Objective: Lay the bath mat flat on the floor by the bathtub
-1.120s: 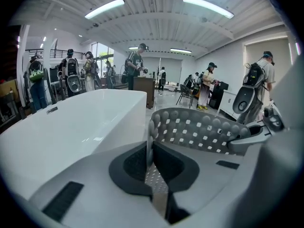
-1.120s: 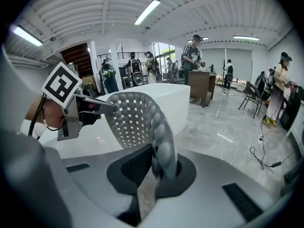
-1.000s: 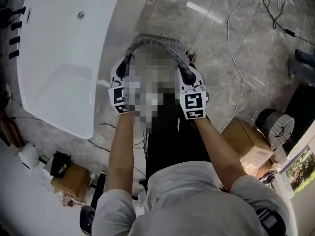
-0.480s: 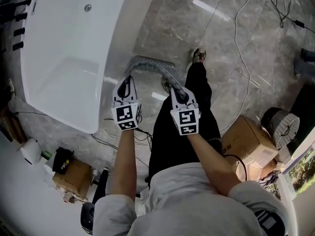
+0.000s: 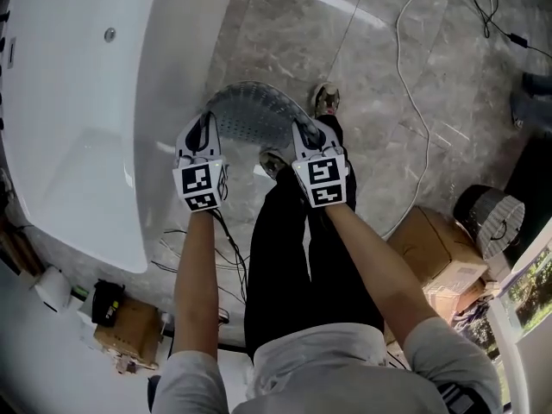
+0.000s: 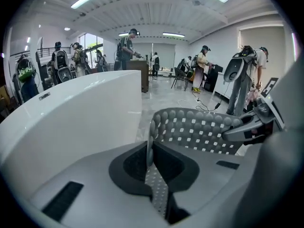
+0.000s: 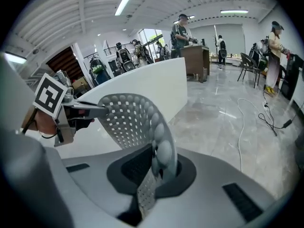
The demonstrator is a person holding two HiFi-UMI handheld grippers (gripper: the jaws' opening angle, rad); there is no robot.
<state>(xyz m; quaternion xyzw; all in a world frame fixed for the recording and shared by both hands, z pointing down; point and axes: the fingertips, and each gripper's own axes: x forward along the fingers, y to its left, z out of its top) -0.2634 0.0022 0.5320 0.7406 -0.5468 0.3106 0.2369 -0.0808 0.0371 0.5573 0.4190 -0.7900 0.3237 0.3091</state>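
Bathtub (image 5: 78,128) fills the left of the head view; just beside its wall my left hand-held gripper (image 5: 205,126) is clamped on one end of the bath mat (image 5: 250,115); the mat bows in an arch between both tools, and I cannot tell whether its far edge touches anything; my right hand-held gripper (image 5: 304,130) pinches the other end; bare floor (image 5: 388,102) runs on to the right. I judge the mat brought to the tub's side but not yet laid; lowering, flattening and letting go remain. Against the earlier frames, both grippers have sunk from up near my head toward the floor, with the same grips.
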